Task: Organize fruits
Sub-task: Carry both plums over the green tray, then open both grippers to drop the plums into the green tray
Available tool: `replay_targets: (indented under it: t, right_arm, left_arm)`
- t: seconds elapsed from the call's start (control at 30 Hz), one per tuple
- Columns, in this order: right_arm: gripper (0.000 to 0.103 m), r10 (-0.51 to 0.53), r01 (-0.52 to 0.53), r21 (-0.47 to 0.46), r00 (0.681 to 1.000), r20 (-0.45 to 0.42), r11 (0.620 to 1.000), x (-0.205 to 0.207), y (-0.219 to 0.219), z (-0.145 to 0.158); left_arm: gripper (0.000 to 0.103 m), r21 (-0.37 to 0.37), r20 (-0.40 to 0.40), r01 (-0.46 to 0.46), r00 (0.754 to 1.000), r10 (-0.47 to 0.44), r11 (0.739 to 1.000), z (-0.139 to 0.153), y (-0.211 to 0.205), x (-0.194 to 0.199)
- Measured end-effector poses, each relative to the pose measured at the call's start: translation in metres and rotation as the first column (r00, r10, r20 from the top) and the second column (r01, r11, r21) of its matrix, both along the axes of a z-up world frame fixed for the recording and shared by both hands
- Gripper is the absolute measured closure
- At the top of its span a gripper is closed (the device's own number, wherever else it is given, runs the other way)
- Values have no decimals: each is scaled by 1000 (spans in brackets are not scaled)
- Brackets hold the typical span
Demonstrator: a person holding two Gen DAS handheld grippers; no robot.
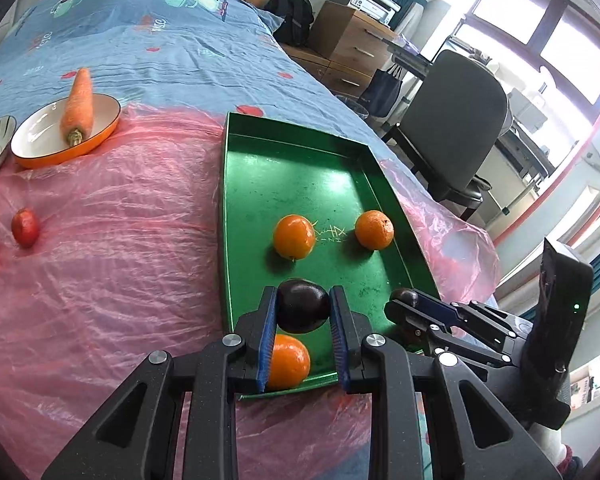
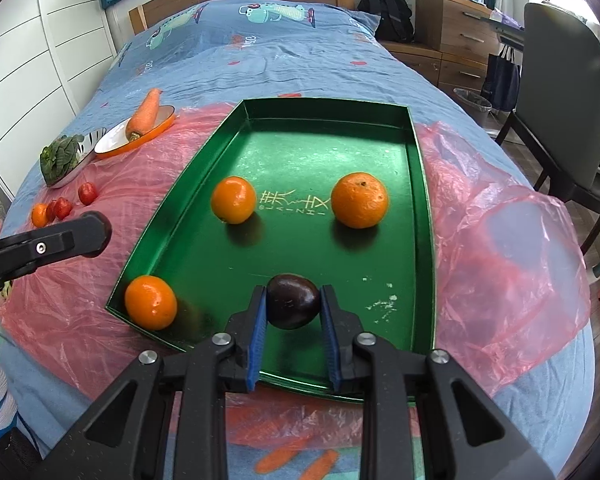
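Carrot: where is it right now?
The carrot lies across the orange-rimmed dish, left of the green tray in the right wrist view, with the bowl of greens beside it.

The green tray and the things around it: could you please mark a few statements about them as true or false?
1. Three oranges lie in the green tray. True.
2. The carrot lies in the tray. False: it rests in the orange-rimmed dish.
3. The right gripper is shut on a dark fruit. True.
4. The left gripper is empty. False: it is shut on a second dark fruit.
5. The small red fruits lie on the pink plastic sheet, outside the tray. True.
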State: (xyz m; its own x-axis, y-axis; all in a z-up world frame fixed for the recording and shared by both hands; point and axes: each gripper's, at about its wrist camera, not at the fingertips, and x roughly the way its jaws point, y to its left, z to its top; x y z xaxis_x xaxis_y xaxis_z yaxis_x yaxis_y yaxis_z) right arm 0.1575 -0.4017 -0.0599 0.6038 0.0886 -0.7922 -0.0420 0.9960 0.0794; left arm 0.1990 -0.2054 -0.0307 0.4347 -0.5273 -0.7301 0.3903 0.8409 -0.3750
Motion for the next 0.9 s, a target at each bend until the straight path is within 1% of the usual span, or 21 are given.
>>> replay_targets:
  t: [0.23,0.43,0.63,0.83,0.9]
  right_arm:
    - [67,13,-13,-29,1000,4,999,13,-5,-10]
    - [67,26,-28,-52,999,-26,998,19,-1,-23]
    - [67,19,-22,-75,999,-47,997,19,0,-28]
    - [67,12,-17,-90,998,-57,996,20,2,-29]
    - [67,7,-13,-95,998,-61,995,20,2,-28]
  left_arm:
    - [82,124,7,16,1000,-17,992,-19,-28,15]
    - [81,194,-10,37,999,-36,980,-33,-44,21]
    - [81,229,-49,68,997,-58,971,-48,-53,21]
    - [81,226,-60,71,996,-59,971,-48,-52,19]
    - [78,212,-75,73,995,-58,974,-47,-52,21]
